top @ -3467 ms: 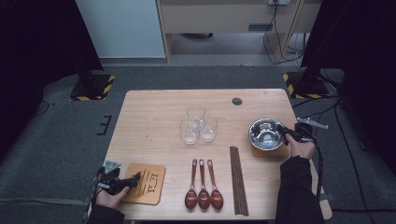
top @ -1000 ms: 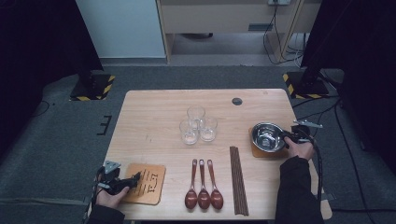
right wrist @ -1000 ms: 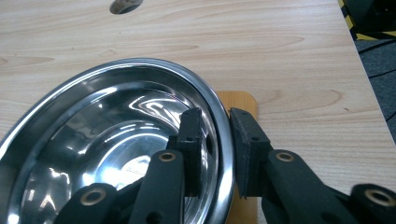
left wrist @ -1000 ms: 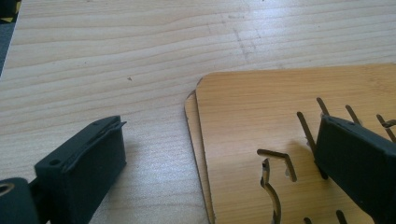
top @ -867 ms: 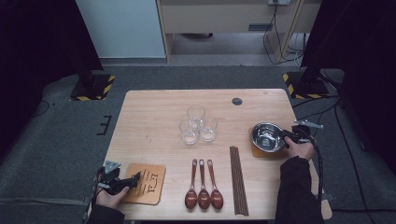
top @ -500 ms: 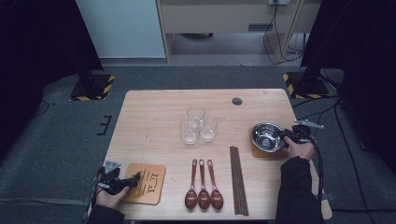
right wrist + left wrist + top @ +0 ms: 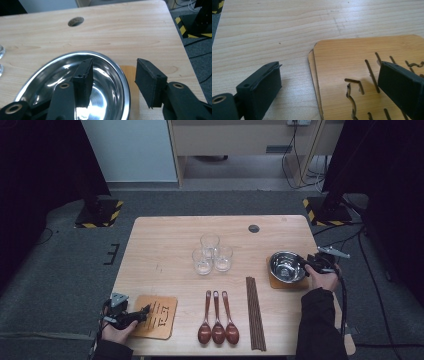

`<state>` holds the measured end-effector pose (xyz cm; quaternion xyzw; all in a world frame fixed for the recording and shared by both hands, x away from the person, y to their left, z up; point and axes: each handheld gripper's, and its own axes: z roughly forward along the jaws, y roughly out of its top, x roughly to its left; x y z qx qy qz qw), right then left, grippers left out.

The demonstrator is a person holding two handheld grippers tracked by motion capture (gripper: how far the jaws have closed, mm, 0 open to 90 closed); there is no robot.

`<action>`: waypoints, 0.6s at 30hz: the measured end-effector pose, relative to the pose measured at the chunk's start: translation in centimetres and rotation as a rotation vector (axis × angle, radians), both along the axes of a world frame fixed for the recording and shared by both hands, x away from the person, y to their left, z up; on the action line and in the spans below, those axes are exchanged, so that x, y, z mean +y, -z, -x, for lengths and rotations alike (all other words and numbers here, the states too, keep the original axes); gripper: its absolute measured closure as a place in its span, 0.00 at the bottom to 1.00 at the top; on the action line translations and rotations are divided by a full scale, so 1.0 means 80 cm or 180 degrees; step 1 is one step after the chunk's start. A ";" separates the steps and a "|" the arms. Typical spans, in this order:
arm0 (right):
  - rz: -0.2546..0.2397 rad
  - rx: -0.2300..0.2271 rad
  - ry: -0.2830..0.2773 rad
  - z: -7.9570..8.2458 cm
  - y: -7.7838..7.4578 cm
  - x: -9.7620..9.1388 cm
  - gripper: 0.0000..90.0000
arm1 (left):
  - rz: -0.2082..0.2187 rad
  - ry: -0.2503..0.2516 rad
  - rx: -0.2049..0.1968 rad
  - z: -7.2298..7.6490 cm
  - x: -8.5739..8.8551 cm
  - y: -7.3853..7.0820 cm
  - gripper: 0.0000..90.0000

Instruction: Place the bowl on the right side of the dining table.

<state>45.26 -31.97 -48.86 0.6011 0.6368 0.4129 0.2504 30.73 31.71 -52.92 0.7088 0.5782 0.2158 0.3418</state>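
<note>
A steel bowl [image 7: 286,266] [image 7: 50,72] rests on a wooden coaster [image 7: 287,283] [image 7: 130,72] at the table's right side. My right gripper [image 7: 306,265] [image 7: 114,62] straddles the bowl's near rim, one jaw inside and one outside. Its jaws have just been opening, and the pads stand off the rim. At the front left, my left gripper [image 7: 139,314] [image 7: 328,67] reaches across the corner of two stacked slotted coasters [image 7: 157,316] [image 7: 352,60]. Its jaws have just been closing a little. They are still wide apart, one on the bare table and one above the top coaster, neither pressing.
Three glasses [image 7: 210,252] cluster mid-table. Three wooden spoons [image 7: 217,320] and a bundle of dark chopsticks [image 7: 254,312] lie along the front edge. A round cable hole [image 7: 254,228] [image 7: 75,21] sits near the back edge. The wooden table [image 7: 160,245] is ringed by dark carpet.
The bowl, held raised and tilted earlier, has come down flat onto the right coaster. The left hand has stayed where it was.
</note>
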 end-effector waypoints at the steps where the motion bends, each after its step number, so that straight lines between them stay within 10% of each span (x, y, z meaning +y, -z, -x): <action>1: 0.0006 -0.0016 -0.0009 0.001 -0.001 0.000 0.52 | 0.0013 0.0004 -0.0016 0.001 0.000 -0.002 0.05; 18: -0.0038 -0.0345 -0.0281 0.015 -0.033 0.026 0.46 | 0.0254 0.0162 -0.0347 0.015 -0.010 -0.036 0.15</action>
